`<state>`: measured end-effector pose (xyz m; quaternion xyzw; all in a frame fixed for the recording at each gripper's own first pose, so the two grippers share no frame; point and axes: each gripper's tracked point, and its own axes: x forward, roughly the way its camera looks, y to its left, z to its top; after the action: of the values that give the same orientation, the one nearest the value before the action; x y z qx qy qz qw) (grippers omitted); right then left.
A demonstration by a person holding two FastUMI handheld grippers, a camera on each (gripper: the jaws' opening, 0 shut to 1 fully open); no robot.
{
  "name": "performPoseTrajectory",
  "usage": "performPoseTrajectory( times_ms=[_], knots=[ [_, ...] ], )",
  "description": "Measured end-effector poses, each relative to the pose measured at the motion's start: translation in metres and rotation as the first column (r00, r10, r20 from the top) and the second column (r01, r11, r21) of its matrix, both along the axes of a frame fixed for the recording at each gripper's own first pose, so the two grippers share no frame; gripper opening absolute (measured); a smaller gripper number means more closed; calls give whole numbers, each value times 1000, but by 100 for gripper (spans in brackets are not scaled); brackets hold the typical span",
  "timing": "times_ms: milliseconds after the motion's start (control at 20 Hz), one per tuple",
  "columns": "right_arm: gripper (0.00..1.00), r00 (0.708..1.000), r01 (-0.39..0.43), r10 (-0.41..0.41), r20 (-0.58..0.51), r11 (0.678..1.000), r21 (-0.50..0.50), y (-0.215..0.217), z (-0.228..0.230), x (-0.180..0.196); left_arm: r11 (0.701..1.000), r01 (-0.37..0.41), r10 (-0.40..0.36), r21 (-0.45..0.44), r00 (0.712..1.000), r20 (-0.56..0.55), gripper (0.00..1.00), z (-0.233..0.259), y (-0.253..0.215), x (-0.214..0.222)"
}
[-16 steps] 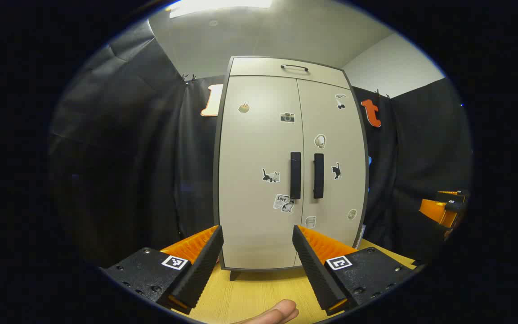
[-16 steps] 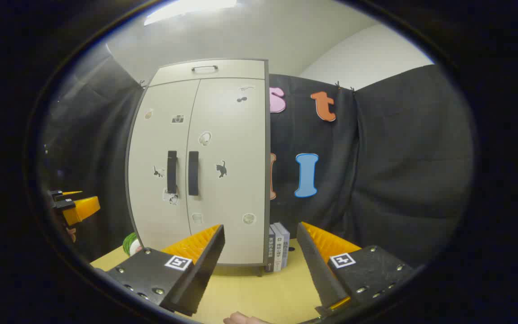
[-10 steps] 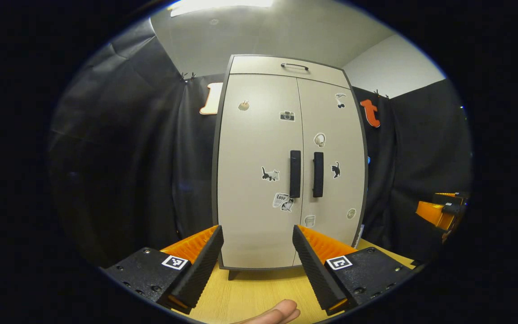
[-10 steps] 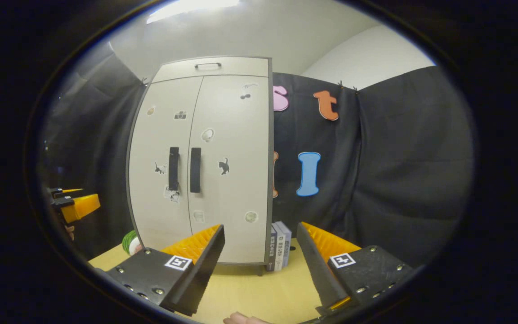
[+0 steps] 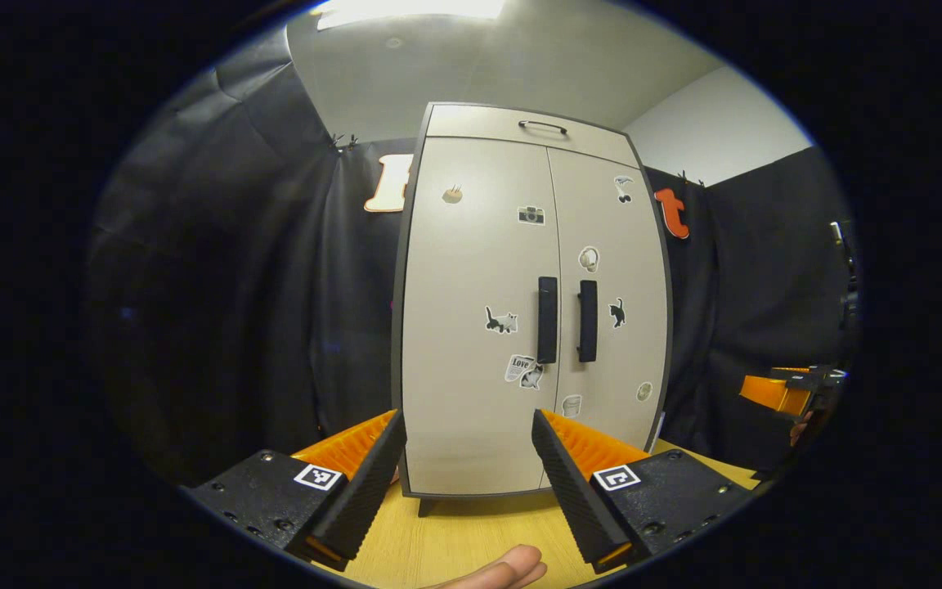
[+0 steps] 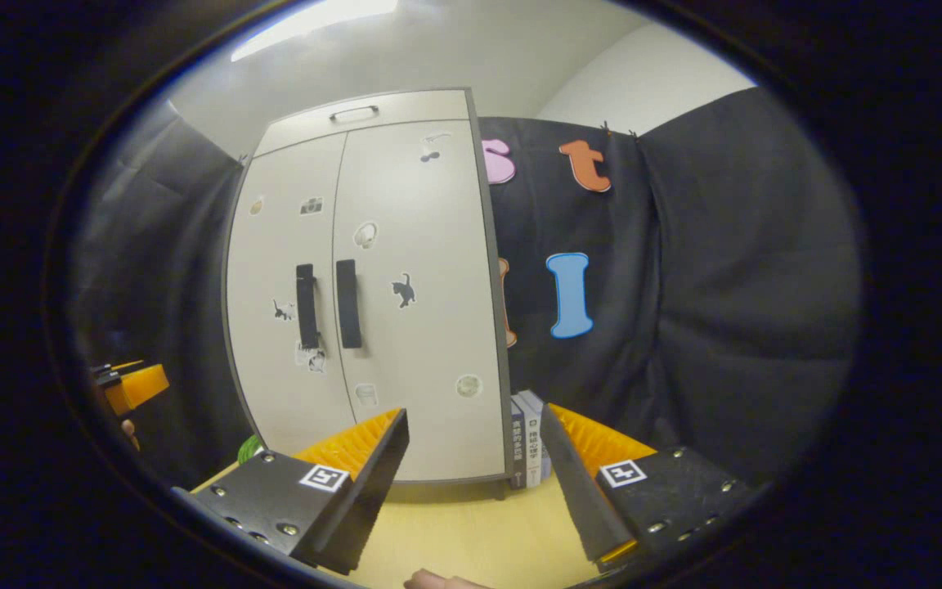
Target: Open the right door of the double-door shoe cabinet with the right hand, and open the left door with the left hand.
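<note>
A beige double-door shoe cabinet point(image 5: 471, 270) point(image 6: 430, 270) with stickers stands on a wooden table, both doors closed. Two vertical black handles sit side by side at the seam: the left door handle point(image 5: 547, 319) point(image 6: 306, 305) and the right door handle point(image 5: 587, 321) point(image 6: 347, 303). My left gripper point(image 5: 467, 458) is open, well short of the cabinet front, aimed at the left door's lower part. In the right gripper view my right gripper point(image 6: 475, 462) is open too, off to the cabinet's right, at a distance. The right gripper point(image 5: 786, 391) also shows far right in the left gripper view, the left gripper point(image 6: 132, 386) far left in the right gripper view.
The cabinet rests on a light wooden tabletop point(image 5: 455, 540). Upright books point(image 6: 530, 438) stand against the cabinet's right side. A green object point(image 6: 248, 449) peeks out at its lower left. A small drawer handle point(image 5: 542, 125) sits at the cabinet top. A fingertip point(image 5: 504, 568) shows at the bottom edge.
Both views have shifted slightly: the cabinet slid a little right in the left gripper view, and up and left with a tilt in the right gripper view. Both grippers stay open.
</note>
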<state>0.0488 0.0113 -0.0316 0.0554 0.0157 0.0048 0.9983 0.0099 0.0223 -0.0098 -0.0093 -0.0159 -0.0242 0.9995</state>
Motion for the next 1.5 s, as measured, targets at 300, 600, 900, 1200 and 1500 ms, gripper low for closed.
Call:
performPoseTrajectory(
  times_ms=[300,600,900,1200,1500],
  knots=[
    [96,999,-32,32,20,999,0,19,24,43,1000,10,-10,-8,1000,-17,96,-17,9,1],
    [96,990,-128,128,59,992,-17,71,74,95,1000,1,-2,-18,998,-70,96,-46,31,-7],
    [96,968,-250,249,41,968,12,132,90,164,1000,-22,20,-16,997,-70,96,-50,46,-17],
    [98,956,-292,291,23,954,64,173,85,201,1000,-24,23,-7,997,-73,96,-54,58,-26],
    [98,970,-242,239,-41,968,-62,200,65,221,999,-49,48,-11,994,-94,96,-62,68,-27]
  ],
)
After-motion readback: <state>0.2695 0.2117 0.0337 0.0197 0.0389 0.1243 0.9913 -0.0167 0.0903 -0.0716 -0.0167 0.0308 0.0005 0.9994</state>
